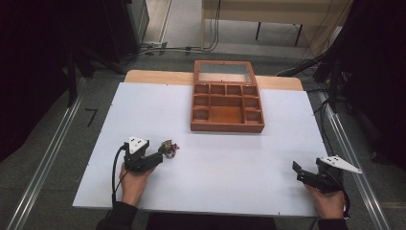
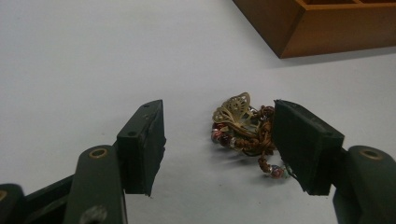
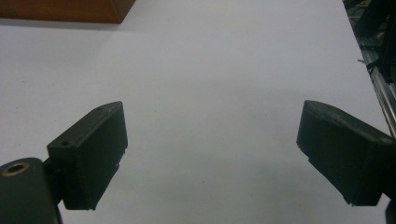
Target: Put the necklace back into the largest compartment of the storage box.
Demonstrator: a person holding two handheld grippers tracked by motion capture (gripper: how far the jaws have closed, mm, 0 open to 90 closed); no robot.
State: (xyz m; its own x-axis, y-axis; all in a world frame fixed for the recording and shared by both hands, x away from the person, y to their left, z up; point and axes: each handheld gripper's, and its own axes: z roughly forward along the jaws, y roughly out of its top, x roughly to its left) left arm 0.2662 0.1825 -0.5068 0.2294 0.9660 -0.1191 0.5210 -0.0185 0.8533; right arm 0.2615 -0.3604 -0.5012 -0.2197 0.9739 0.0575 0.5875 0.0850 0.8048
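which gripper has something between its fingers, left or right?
The left gripper: a tangled brown beaded bracelet with a gold filigree charm lies between its open fingers. The right gripper, also open, has bare white table between them.

Grey floor [image 1: 43, 158] all round, dimly lit. Black curtains [image 1: 33, 72] at left and right. Metal rails [image 1: 45, 153] along both sides of a white-topped table [image 1: 143, 110] with a wooden far edge. Pale desk [image 1: 277, 12] at the far end, dark legs under it. Cables [image 1: 191, 49] trailing across the floor beyond.
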